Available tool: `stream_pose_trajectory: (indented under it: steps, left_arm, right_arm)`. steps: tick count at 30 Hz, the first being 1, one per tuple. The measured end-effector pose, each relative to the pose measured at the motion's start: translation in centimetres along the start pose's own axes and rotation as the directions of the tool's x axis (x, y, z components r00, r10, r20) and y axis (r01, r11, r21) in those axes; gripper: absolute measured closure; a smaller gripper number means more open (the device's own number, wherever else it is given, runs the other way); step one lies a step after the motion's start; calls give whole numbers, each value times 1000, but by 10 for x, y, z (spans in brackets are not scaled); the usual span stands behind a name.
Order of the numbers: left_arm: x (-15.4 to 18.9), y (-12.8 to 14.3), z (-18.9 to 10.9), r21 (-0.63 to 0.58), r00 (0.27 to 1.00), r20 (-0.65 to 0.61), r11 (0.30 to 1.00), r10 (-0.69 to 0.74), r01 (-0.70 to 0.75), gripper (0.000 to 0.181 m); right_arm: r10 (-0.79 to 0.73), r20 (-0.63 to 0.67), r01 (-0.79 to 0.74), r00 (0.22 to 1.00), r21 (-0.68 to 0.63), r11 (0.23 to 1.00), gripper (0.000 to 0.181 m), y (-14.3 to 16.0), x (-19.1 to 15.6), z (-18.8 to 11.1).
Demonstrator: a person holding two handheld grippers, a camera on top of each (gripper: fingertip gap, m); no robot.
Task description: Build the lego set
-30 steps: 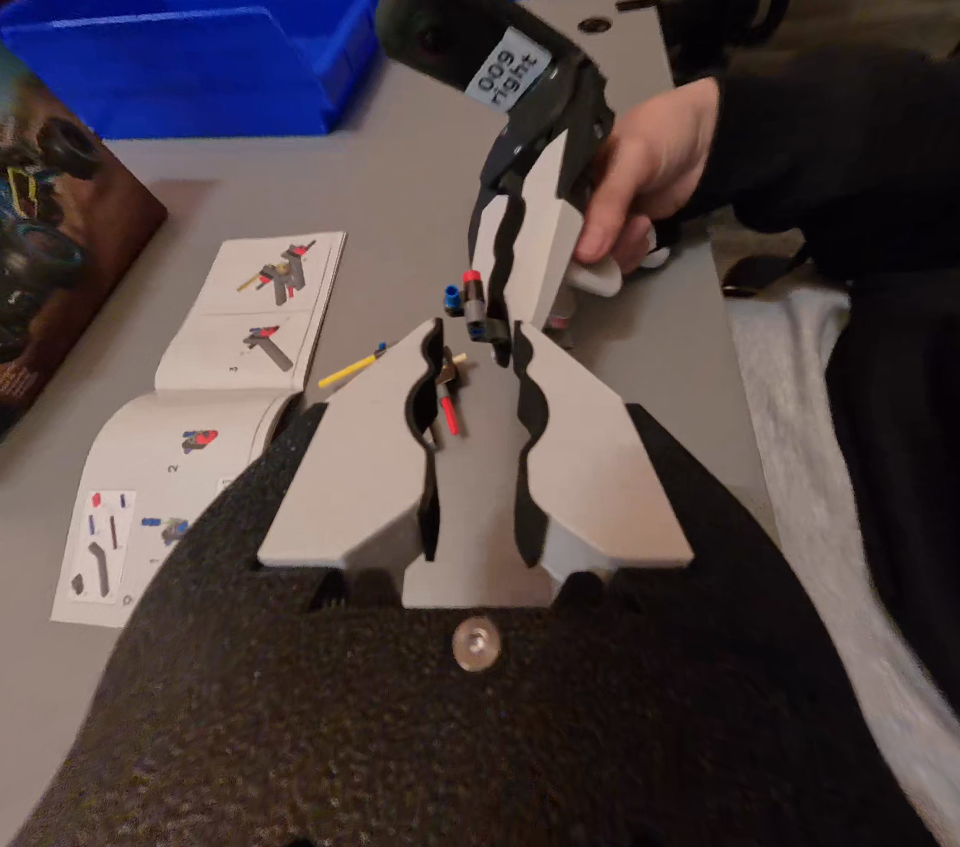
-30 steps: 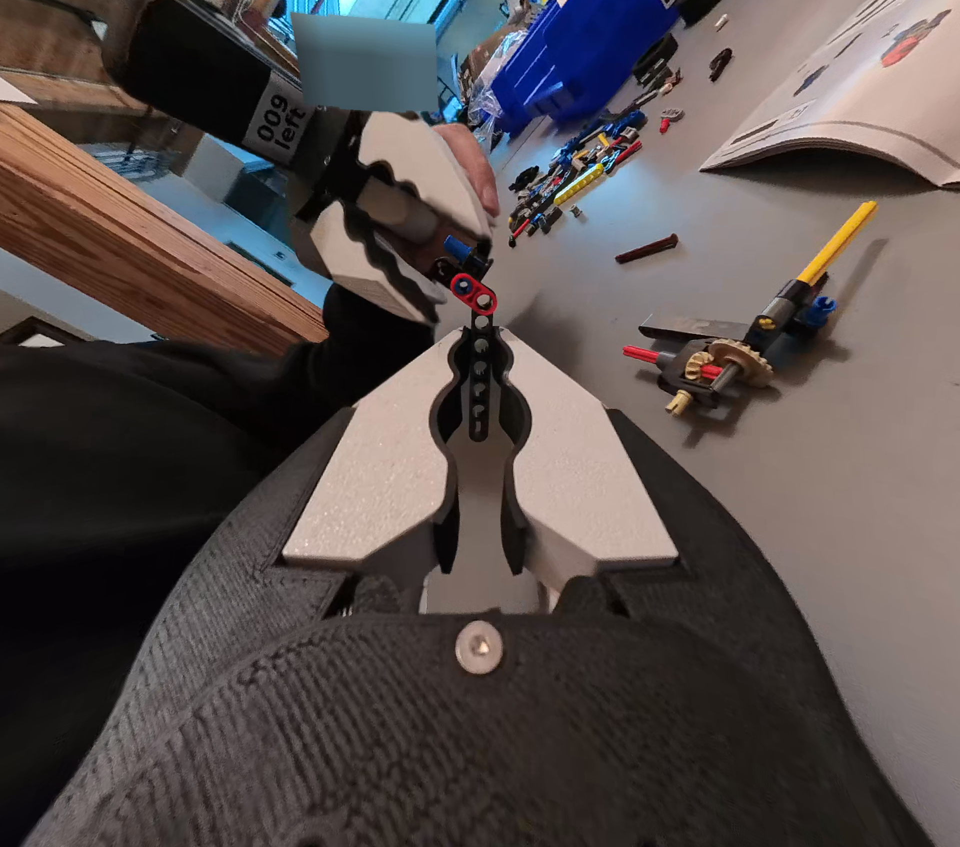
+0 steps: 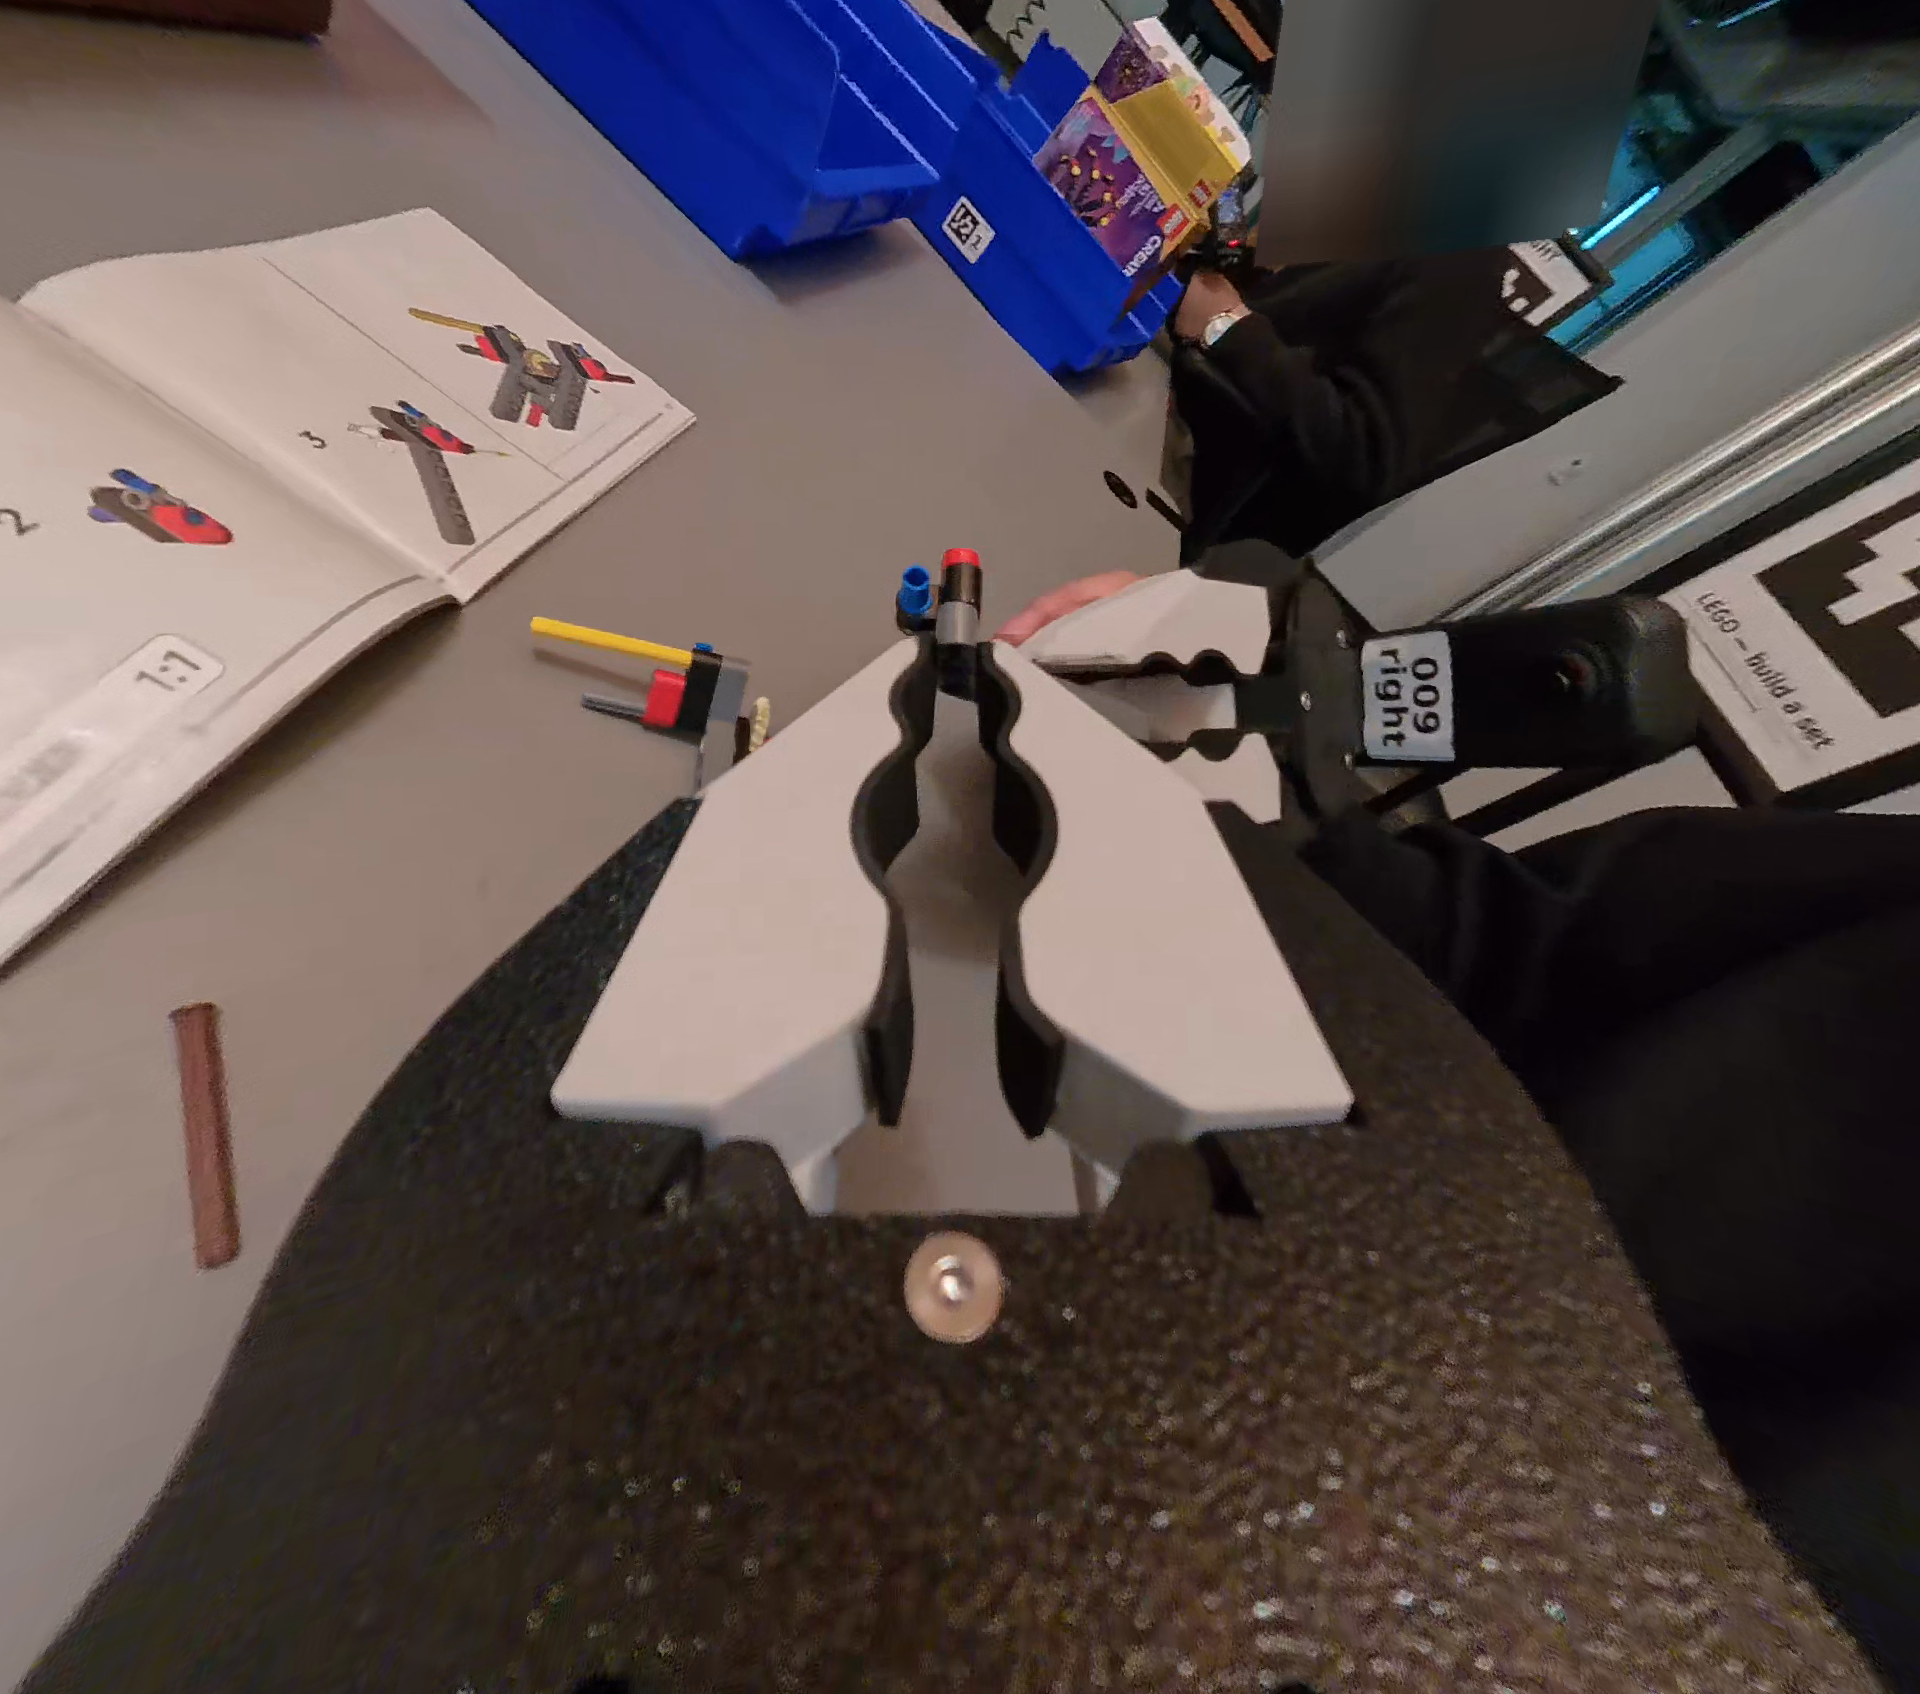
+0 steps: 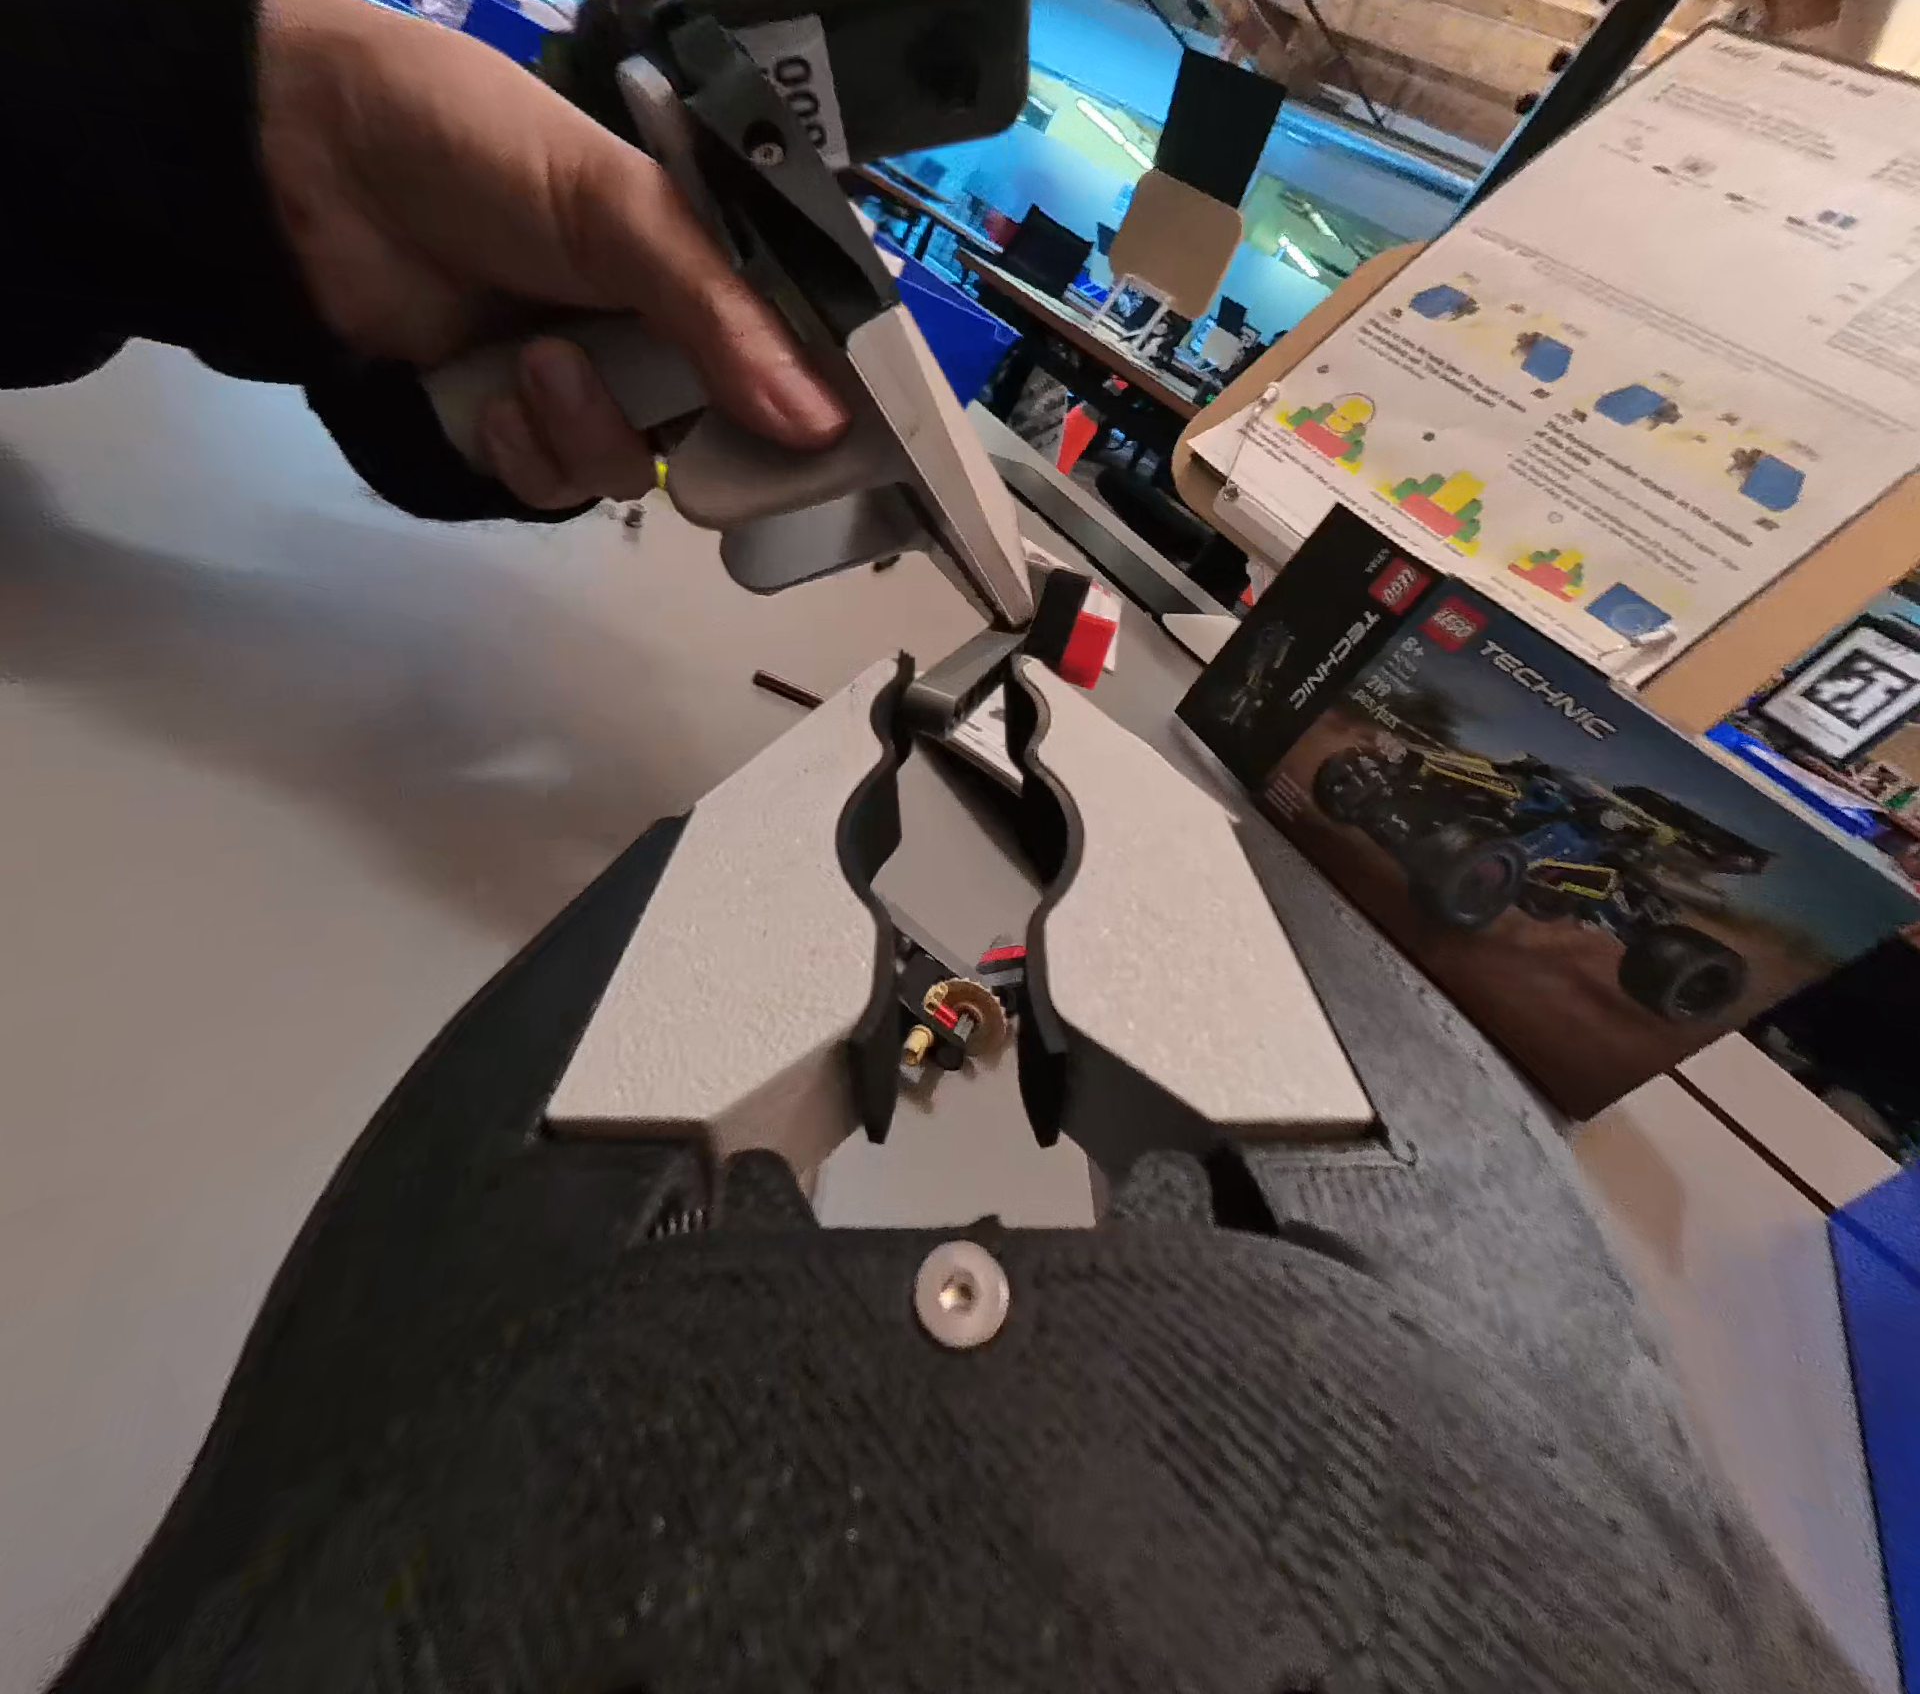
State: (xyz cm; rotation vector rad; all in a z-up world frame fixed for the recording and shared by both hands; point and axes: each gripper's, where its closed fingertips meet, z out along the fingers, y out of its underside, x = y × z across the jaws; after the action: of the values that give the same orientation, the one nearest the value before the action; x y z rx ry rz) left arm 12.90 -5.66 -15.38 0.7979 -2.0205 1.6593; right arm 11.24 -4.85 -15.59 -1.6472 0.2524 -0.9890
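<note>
Both grippers pinching parts above the worktop (image 3: 883, 439).
Left gripper (image 3: 954, 657) clamps a small pin assembly (image 3: 951, 605); right gripper (image 4: 961, 694) clamps a grey beam (image 4: 956, 678).

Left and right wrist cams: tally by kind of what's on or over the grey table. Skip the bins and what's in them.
Instruction booklet: 1
Set box: 1
Brown axle: 1
Sub-assembly lying on the table: 1
Held assembly: 1
Grippers: 2 (left gripper, right gripper)
Total: 7
</note>
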Motion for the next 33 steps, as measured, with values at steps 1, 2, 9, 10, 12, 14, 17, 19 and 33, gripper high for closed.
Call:
stream_pose_trajectory:
  steps: [1,2,9,10,12,14,17,19,33]
  left_arm:
    - [0,0,1,0,1000,14,1000,10,-10,176]
    - [-1,0,1,-8,999,24,1000,26,-26,176]
    - [-50,-27,-60,-218,684,228,721,693,-658,174]
    - [-65,-18,-70,-339,605,185,628,775,-700,165]
    - [-97,4,-86,-566,535,81,481,841,-670,163]
    - [-124,22,-97,-710,474,-22,320,880,-627,165]
    - [-141,42,-93,-778,465,-105,218,879,-589,170]
    - [-133,46,-78,-746,471,-130,227,873,-626,167]
    - [-104,44,-24,-632,530,-261,272,807,-725,151]
  right_arm:
    - [-6,-22,6,1000,-1,1000,169,1,2,0]
    - [2,-38,-3,999,-11,1000,171,2,4,0]
    - [109,-111,-111,988,-18,994,175,11,29,-9]
    - [115,-114,-118,987,-20,993,175,12,32,-11]
    - [130,-104,-131,986,-4,991,176,12,34,-12]
    - [131,-112,-131,985,10,991,175,11,37,-12]
    - [130,-112,-130,985,5,992,175,11,37,-11]
    - [123,-102,-123,987,2,992,175,11,35,-10]
    - [172,-82,-172,982,12,985,175,13,40,-11]
